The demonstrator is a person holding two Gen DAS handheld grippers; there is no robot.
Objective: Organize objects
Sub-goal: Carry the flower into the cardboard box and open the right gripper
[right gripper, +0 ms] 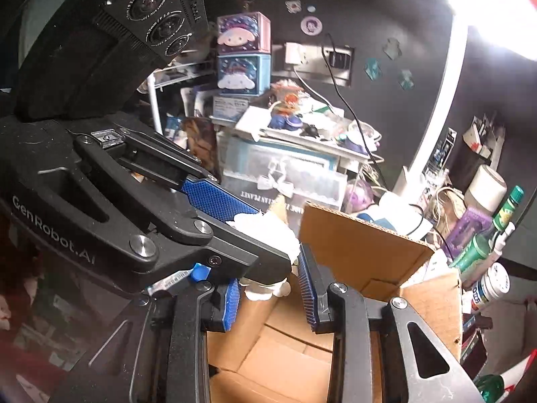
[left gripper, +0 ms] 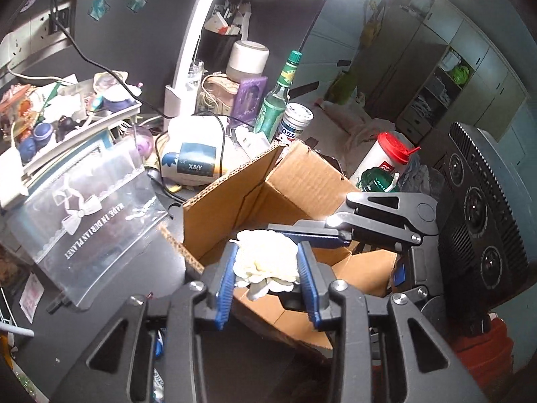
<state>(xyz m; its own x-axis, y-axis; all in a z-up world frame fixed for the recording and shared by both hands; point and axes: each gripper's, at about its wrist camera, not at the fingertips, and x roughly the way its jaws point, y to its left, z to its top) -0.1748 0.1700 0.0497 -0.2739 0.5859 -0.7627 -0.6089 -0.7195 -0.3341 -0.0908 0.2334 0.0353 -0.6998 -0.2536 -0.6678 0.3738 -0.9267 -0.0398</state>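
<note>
A white fabric flower (left gripper: 266,262) is clamped between the blue pads of my left gripper (left gripper: 266,268), held above an open cardboard box (left gripper: 302,181). My right gripper (left gripper: 339,231) reaches in from the right, its fingers beside the flower's far edge. In the right wrist view my right gripper (right gripper: 270,297) stands over the box (right gripper: 362,252), its blue pads either side of the flower's lower petals (right gripper: 268,290); firm contact is unclear. My left gripper (right gripper: 261,231) crosses in front, shut on the flower (right gripper: 272,231).
A clear plastic organiser (left gripper: 90,208) stands left of the box. Behind it are a white device (left gripper: 194,154), a green bottle (left gripper: 278,97), a white jar (left gripper: 297,121) and a red-lidded container (left gripper: 389,154). A cluttered tray (left gripper: 67,110) sits at the left.
</note>
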